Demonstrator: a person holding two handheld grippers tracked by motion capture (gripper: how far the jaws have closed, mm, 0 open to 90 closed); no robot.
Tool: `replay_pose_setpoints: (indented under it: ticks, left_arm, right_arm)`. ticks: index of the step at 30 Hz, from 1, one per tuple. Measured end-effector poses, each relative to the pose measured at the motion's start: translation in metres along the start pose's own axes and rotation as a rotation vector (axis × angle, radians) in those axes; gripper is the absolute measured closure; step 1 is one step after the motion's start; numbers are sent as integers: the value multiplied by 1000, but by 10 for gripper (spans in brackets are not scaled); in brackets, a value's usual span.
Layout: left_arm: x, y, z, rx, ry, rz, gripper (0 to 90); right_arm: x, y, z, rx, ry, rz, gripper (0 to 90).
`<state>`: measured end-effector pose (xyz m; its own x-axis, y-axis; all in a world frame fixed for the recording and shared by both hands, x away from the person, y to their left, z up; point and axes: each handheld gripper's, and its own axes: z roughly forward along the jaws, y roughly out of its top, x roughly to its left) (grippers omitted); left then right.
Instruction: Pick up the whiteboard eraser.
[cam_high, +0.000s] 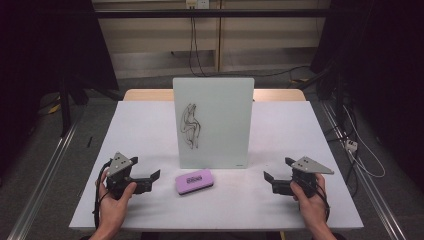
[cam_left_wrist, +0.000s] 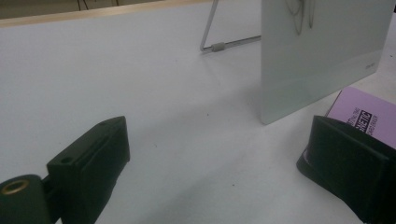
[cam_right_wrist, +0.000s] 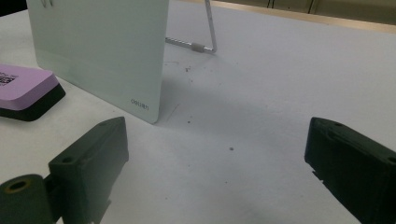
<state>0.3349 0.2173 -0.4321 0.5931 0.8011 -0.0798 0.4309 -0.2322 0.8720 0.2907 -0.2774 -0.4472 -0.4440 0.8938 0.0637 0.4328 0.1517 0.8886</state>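
A small glass whiteboard (cam_high: 213, 122) stands upright on a wire stand in the middle of the white table (cam_high: 145, 130), with a black scribble (cam_high: 190, 125) on its face. In front of it lies a purple eraser (cam_high: 194, 181) with a black base. My left gripper (cam_high: 156, 176) rests at the front left, pointing right toward the eraser, jaws open and empty. My right gripper (cam_high: 267, 176) rests at the front right, pointing left, jaws open and empty. The left gripper view has the whiteboard (cam_left_wrist: 322, 51) and the eraser (cam_left_wrist: 362, 114) ahead. The right gripper view has the board (cam_right_wrist: 100, 46) and the eraser (cam_right_wrist: 25, 88).
The board's wire stand (cam_left_wrist: 219, 44) reaches back behind it on the table. A wooden strip (cam_high: 277, 94) runs along the table's far edge. Cables (cam_high: 357, 155) lie on the floor to the right. Bare table surface lies on both sides of the board.
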Motion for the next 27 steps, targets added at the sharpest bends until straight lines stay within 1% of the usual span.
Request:
replay_pose_setpoints:
  ticks: [3,6,8,9,12,13,14,15,17,18,19,20,21,22,23,26,27]
  left_arm:
    - [-2,0,1,5,4,9,61]
    - [-4,-1,1,19,5,30,62]
    - [-4,0,2,23,-1,34,61]
    - [-5,0,2,18,-6,28,62]
    - [-5,0,4,34,-21,41,67]
    - [-6,2,5,39,-29,61,67]
    - [-7,3,5,43,-39,68,67]
    - [-7,3,5,43,-39,68,69]
    - [-9,5,6,46,-67,75,70]
    - [-9,5,6,46,-67,75,70]
    - [-9,7,6,54,-76,79,70]
    - [-9,8,7,58,-96,82,79]
    - [-9,9,7,69,-101,85,79]
    - [-9,10,8,67,-108,82,88]
    - [-10,12,8,73,-116,80,111]
    - [-12,16,10,81,-135,86,112]
    - [-13,17,10,79,-148,97,111]
  right_arm:
    - [-1,0,-1,-2,3,3,65]
    - [-1,0,0,-4,9,1,65]
    - [0,0,1,0,11,5,65]
    - [0,0,1,3,10,3,65]
    - [-1,0,1,4,12,4,64]
    - [-1,0,1,3,13,4,65]
    - [-1,0,1,3,12,7,65]
    - [-1,0,1,3,12,7,65]
    - [-1,0,1,4,9,7,65]
    - [-1,0,1,5,8,6,65]
    - [-1,0,1,5,8,6,65]
    - [-1,0,1,6,5,3,65]
    - [-1,0,1,6,5,3,65]
    - [-1,0,1,6,5,3,65]
    - [-1,0,1,6,6,6,65]
    - [-1,0,2,6,4,5,65]
    - [-1,0,2,8,4,5,65]
